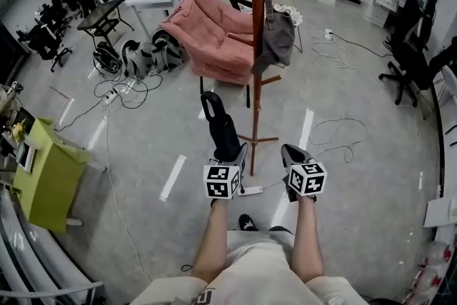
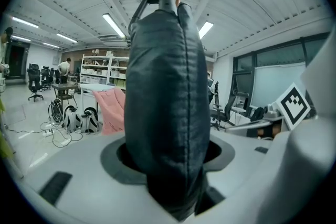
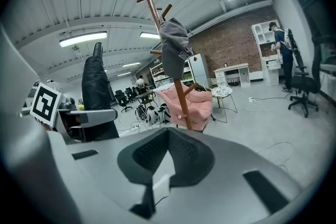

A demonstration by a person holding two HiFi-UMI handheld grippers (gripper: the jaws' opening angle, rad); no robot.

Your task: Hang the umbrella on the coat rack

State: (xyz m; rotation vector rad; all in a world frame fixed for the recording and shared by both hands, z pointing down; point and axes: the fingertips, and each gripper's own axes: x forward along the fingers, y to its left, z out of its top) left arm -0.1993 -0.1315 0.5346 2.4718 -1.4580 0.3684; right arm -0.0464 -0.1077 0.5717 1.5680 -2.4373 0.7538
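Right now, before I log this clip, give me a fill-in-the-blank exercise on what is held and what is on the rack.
1. The folded black umbrella stands upright in the ____ gripper.
2. Between the jaws of the right gripper there is ____.
3. A ____ garment already hangs on the wooden coat rack.
4. Beyond the coat rack stands a ____ padded chair.
Missing words: left; nothing; grey; pink.
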